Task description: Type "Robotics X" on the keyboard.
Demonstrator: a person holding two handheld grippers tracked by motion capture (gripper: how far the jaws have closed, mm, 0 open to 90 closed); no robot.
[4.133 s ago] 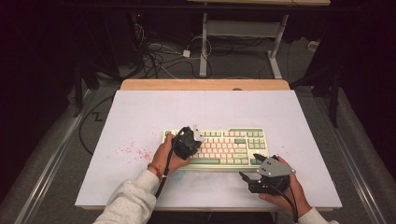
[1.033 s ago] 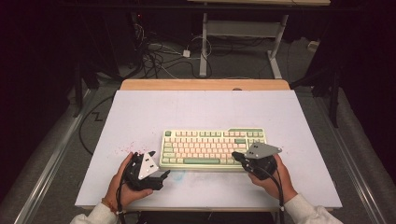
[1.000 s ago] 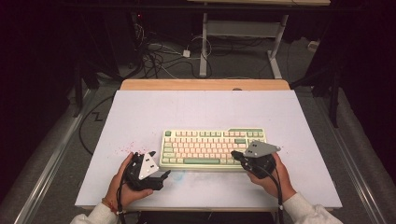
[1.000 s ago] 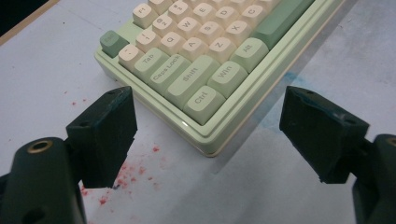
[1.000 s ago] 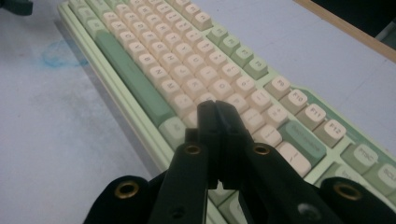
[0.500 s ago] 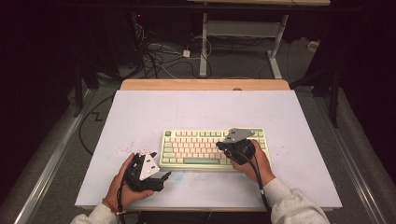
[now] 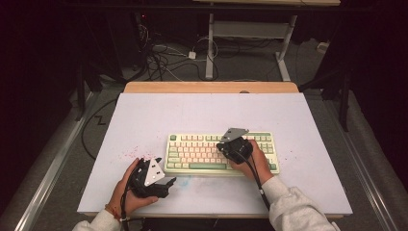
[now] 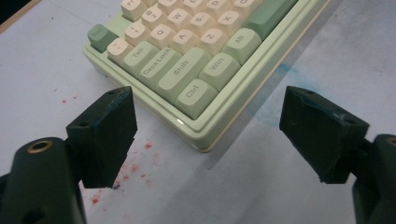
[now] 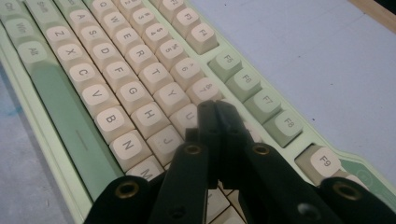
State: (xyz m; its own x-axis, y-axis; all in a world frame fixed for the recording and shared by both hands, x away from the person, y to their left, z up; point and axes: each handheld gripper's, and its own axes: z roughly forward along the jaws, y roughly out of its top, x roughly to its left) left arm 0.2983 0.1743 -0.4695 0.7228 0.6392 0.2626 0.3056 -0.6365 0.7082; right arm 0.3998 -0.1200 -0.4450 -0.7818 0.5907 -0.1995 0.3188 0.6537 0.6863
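While the keyboard (image 7: 221, 153) is lying near the front middle of the white table (image 7: 288, 115), the right gripper (image 9: 215, 108) is hovering over its keys with both jaws pressed together, the tips pointing near the U key (image 9: 185, 116). At the keyboard's front left corner, the left gripper (image 8: 205, 135) is waiting above the table with jaws spread wide, holding nothing.

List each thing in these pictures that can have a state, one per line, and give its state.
Left gripper: jaws wide open, holding nothing, off the keyboard's Ctrl corner.
Right gripper: jaws shut, tips down among the keys near U.
Keyboard: flat on the table, keys up.
Table: white top, with red specks and a blue smear near the keyboard.
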